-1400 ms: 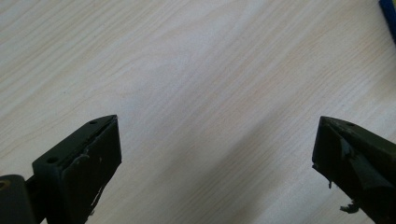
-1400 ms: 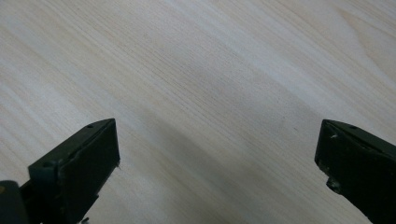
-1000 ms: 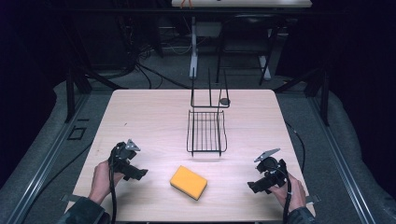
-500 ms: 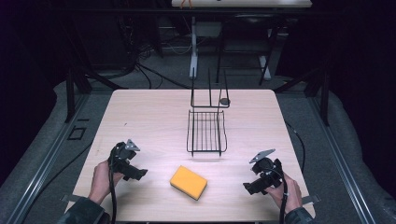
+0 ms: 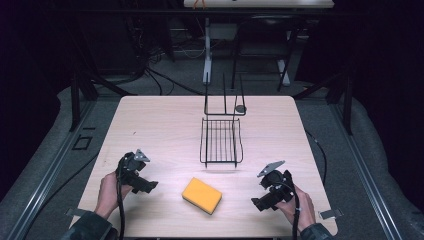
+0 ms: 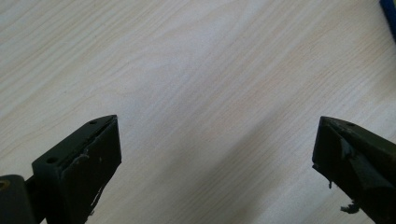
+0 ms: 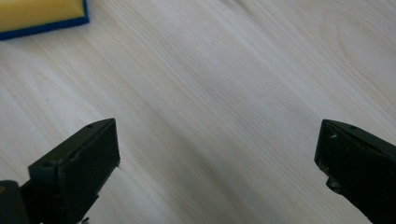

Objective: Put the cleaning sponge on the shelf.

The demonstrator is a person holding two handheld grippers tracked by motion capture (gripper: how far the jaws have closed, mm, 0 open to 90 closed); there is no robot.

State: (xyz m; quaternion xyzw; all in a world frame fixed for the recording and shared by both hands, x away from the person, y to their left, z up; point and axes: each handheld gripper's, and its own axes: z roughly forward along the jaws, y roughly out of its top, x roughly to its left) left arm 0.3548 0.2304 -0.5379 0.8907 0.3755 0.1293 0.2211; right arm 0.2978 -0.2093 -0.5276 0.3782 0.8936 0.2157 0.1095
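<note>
Rack (image 5: 221, 142) seemingly empty, sponge (image 5: 201, 195) outside.

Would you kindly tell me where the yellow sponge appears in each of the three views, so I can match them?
High view: the yellow sponge lies near the table's front edge, between the two grippers, in front of the wire rack.
Left gripper view: a blue sliver at the top right corner, probably its edge.
Right gripper view: top left corner, yellow over a blue base.
Shared landmark: the pale wood table.
</note>
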